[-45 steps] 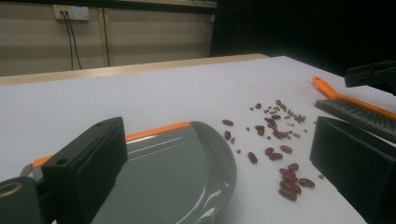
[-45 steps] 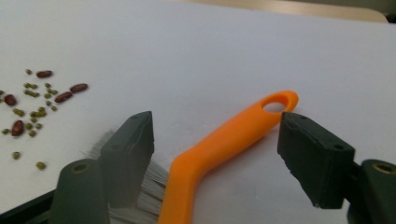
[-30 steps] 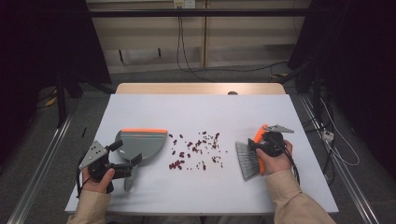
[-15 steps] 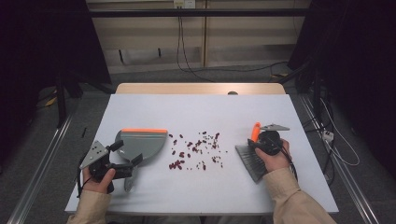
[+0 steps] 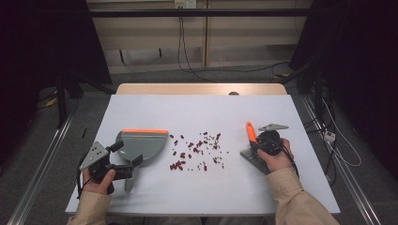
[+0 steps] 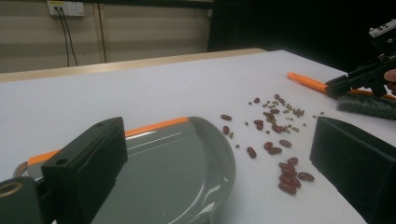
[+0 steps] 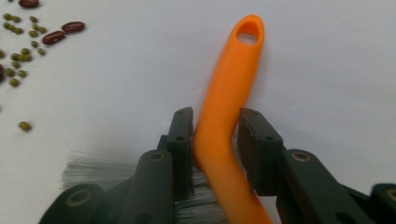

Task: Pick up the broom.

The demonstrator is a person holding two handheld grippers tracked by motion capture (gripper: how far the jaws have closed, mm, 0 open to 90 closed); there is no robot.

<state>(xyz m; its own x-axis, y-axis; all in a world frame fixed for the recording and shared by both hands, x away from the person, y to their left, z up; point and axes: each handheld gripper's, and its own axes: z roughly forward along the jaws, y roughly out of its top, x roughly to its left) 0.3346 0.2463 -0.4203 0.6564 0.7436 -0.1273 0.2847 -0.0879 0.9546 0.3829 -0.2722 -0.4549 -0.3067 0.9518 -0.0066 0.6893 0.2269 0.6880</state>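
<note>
Starting at your left, your left gripper (image 5: 123, 165) sits by the grey dustpan (image 5: 143, 143), and in the left gripper view its jaws stand wide with the pan between them; whether the pads press on the pan or its handle I cannot tell, so check that hold before anything is swept. Keep the pan's curved lip flat on the white table (image 5: 155, 105), facing the scatter.

In the middle, the red and green beans (image 5: 199, 150) lie spread just beyond that lip, loose and ready to roll.

At the right, your right gripper (image 7: 215, 128) has just been closing, and its jaws now sit narrow around the orange handle of the brush (image 7: 229, 93), pads against both sides. The brush lies on the table beyond the beans, bristles near your hand. The handle curves, so I would expect it to twist in a light grip: squeeze firmly, lift it level, then draw short, low strokes toward the pan so the round beans do not skip past.
</note>
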